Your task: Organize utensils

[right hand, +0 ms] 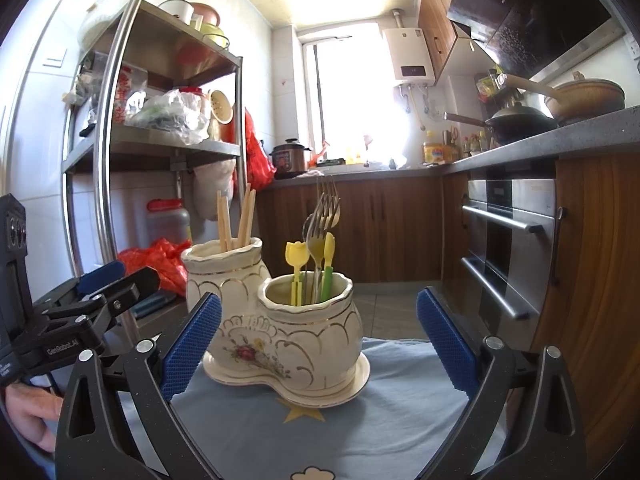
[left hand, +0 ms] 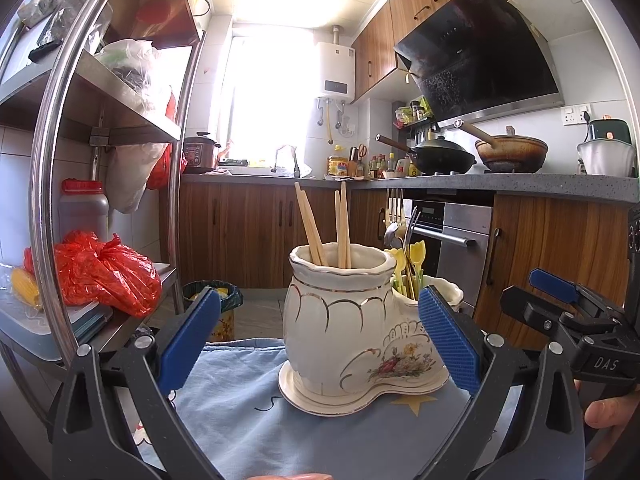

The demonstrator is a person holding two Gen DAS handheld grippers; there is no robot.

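A cream ceramic two-pot utensil holder with gold trim and a flower print stands on a blue cloth. Its taller pot holds wooden chopsticks. Its lower pot holds metal forks and yellow-green plastic forks. The holder also shows in the right wrist view, with chopsticks in the left pot. My left gripper is open and empty, its blue pads either side of the holder. My right gripper is open and empty in front of the holder. Each gripper shows at the edge of the other's view.
A steel shelf rack with bags and a red plastic bag stands to the left. Wooden cabinets, an oven, a counter with woks and a lined waste bin lie behind.
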